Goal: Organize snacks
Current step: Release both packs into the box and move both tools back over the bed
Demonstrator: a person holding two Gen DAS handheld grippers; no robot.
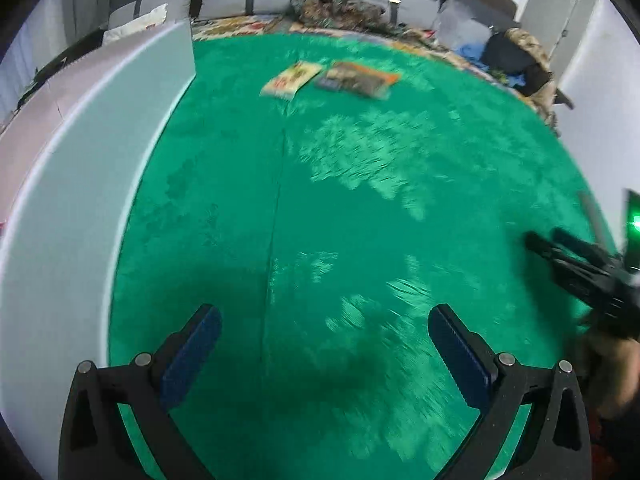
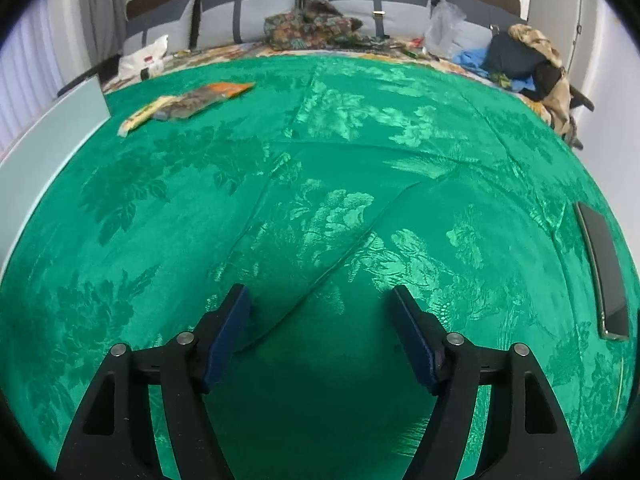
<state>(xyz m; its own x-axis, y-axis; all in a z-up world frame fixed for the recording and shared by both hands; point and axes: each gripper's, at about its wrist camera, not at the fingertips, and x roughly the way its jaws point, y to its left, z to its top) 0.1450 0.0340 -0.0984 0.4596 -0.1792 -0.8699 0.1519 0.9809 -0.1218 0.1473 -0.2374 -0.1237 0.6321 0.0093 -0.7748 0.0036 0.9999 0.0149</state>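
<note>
- On the far side of the green patterned cloth (image 2: pixel 320 200) lie two snack packets side by side: a yellow packet (image 1: pixel 290 79) and an orange-edged packet (image 1: pixel 356 79), touching or nearly so.
- Both packets lie well apart from either gripper.
- Left gripper (image 1: pixel 324 320) hangs over bare cloth with its jaws spread wide and nothing between the blue pads (image 1: pixel 192 356).
- Right gripper (image 2: pixel 320 300) is also parted, somewhat less wide, over a crease in the cloth, holding nothing.
- A pale board (image 1: pixel 80 184) borders the cloth on the left.
- A dark flat device (image 2: pixel 604 268) lies at the cloth's right edge.
- Clothes (image 2: pixel 312 24) pile up beyond the cloth.
</note>
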